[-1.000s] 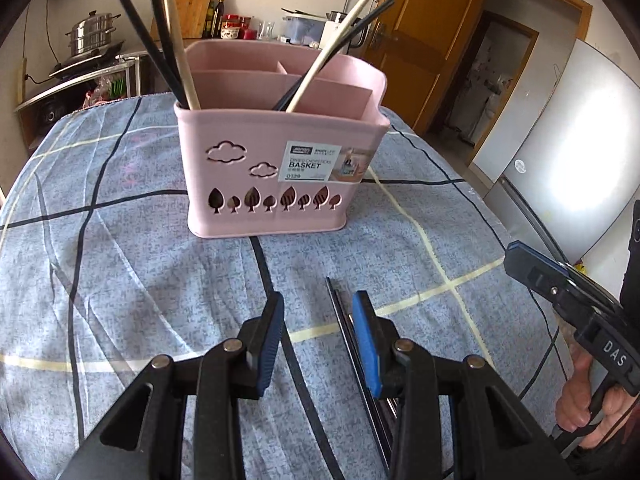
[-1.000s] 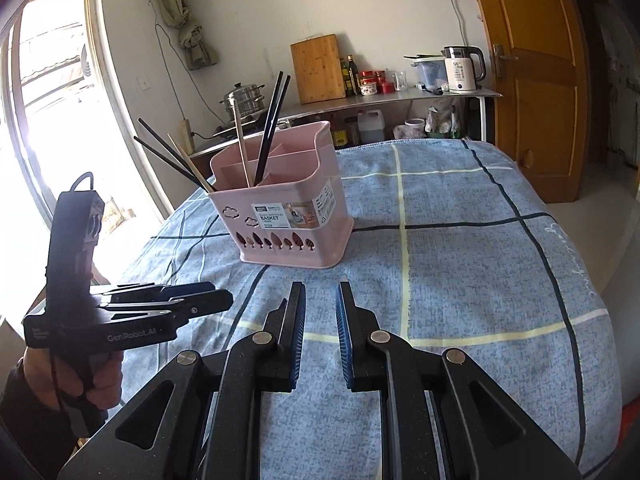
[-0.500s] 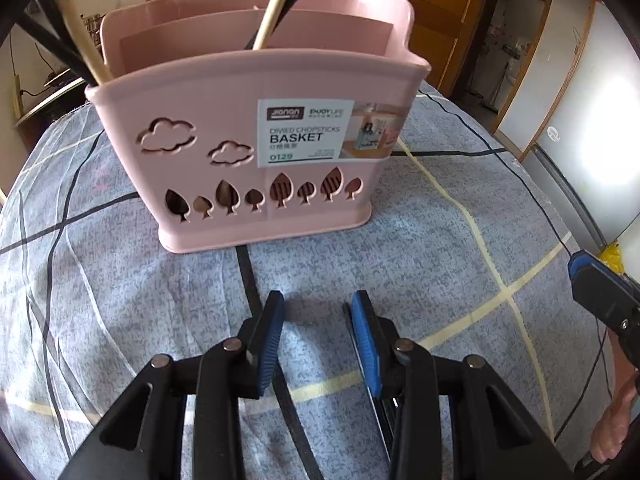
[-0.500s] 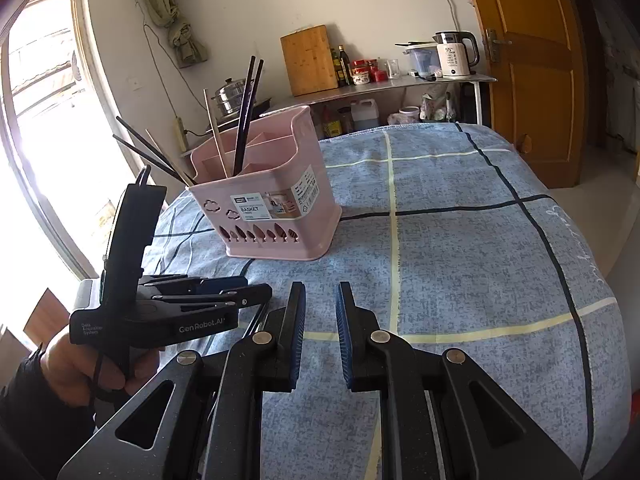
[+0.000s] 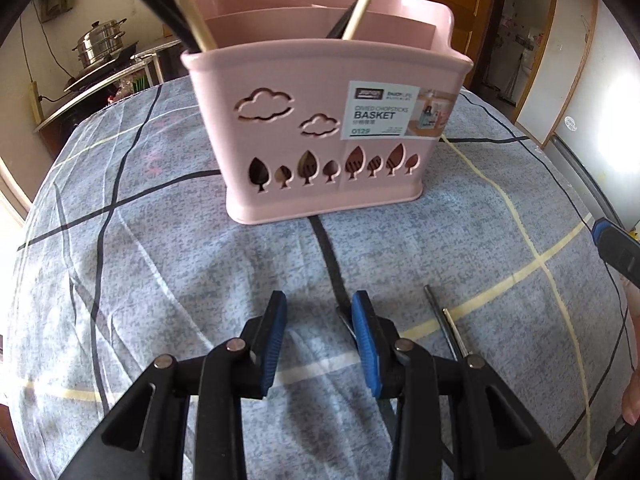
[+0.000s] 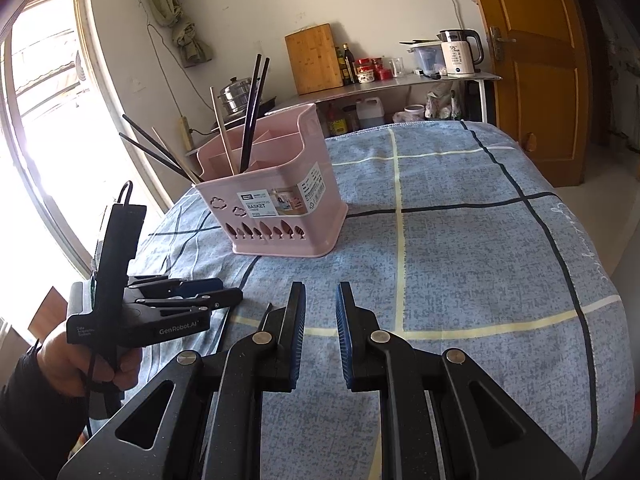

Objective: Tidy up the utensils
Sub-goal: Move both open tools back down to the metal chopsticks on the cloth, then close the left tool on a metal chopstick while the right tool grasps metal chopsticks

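Observation:
A pink divided chopstick basket [image 5: 320,128] stands on the blue checked tablecloth [image 5: 160,272]; it also shows in the right wrist view [image 6: 276,204]. Black and pale wooden chopsticks [image 6: 250,116] stand in it. Two dark metal chopsticks [image 5: 446,326] lie on the cloth just right of my left gripper [image 5: 320,316], which is open, empty and low over the cloth. A thin dark tip [image 5: 346,320] shows by its right finger. My right gripper [image 6: 320,312] is open and empty over the cloth, to the right of the left gripper [image 6: 228,290].
A shelf [image 6: 400,84] behind the table holds a cutting board [image 6: 314,58], bottles, jars and a kettle [image 6: 458,52]. A steamer pot [image 5: 100,42] stands at the back left. A wooden door [image 6: 532,60] is at the right, a window at the left.
My left gripper has pulled back a little and shifted left, so the chopsticks on the cloth now lie to its right. The right gripper has barely moved.

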`<state>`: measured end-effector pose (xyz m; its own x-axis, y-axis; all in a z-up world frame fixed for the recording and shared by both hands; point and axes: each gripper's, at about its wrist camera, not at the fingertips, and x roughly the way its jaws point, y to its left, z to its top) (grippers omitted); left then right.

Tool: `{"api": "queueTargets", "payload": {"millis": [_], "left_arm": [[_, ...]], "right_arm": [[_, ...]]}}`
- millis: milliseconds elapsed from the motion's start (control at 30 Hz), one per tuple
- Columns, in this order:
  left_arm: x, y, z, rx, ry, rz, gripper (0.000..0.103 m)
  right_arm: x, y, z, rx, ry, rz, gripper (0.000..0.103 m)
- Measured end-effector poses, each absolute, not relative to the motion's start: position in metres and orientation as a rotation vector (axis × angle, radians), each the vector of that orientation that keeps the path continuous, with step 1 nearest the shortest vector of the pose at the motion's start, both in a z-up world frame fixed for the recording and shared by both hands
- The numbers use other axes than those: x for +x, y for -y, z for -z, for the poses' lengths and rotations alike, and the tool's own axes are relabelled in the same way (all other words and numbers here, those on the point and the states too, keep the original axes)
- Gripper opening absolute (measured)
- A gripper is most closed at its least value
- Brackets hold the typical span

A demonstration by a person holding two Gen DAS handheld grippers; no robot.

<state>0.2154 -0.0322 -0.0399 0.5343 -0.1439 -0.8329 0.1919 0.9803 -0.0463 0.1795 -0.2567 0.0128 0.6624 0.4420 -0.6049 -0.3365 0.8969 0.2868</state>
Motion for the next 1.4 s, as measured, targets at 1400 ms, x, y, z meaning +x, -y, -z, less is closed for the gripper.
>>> {"api": "queueTargets", "payload": {"millis": [1400], "left_arm": [[0.203, -0.017, 0.039, 0.016, -1.021, 0.226, 0.011]], "right_arm": [[0.231, 0.128, 0.042, -0.181, -1.035, -0.511, 0.007]]}}
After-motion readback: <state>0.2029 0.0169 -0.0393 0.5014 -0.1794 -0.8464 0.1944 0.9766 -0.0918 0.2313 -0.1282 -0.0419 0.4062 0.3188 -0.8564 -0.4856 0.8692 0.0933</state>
